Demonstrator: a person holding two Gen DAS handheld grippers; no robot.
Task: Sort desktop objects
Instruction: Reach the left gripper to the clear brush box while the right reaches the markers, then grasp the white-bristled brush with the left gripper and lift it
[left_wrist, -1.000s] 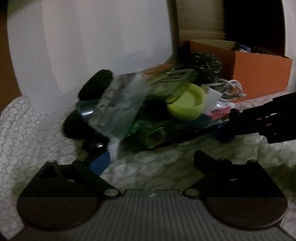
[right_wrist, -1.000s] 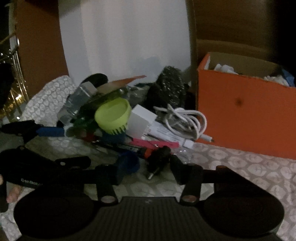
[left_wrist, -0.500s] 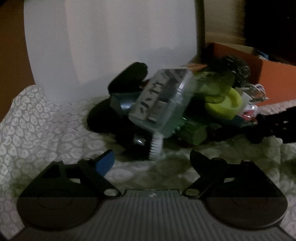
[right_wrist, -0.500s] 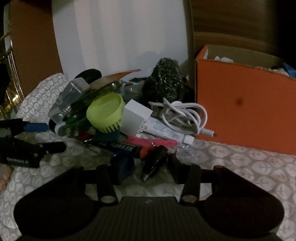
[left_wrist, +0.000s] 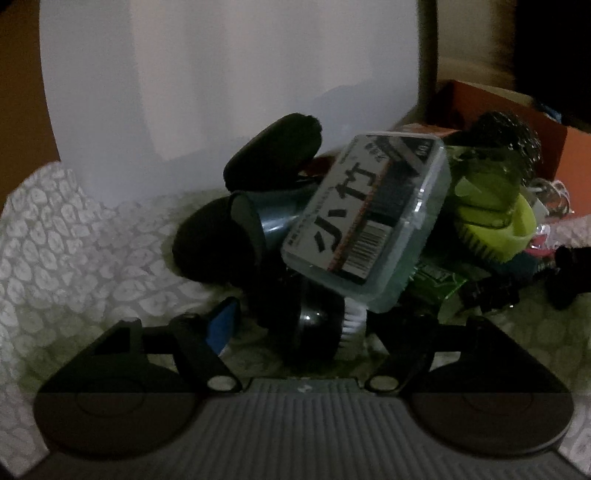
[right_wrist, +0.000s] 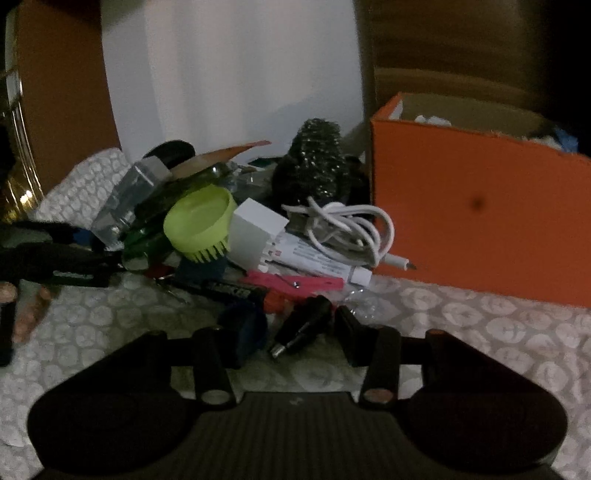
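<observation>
Closing on the heap, the left gripper (left_wrist: 299, 325) had drawn nearer than a second before, its jaws narrowing from wide; a black round brush (left_wrist: 317, 332) with white bristles stood between them, pads not yet pressing. Judged: a pick about to begin. Orange box (right_wrist: 480, 221), far right of the right gripper (right_wrist: 295, 325). Clear lidded case (left_wrist: 365, 218), barcoded, tilted just above the left jaws. Black marker (right_wrist: 303, 328), between the right jaws, which stood narrow; contact could not be told.
</observation>
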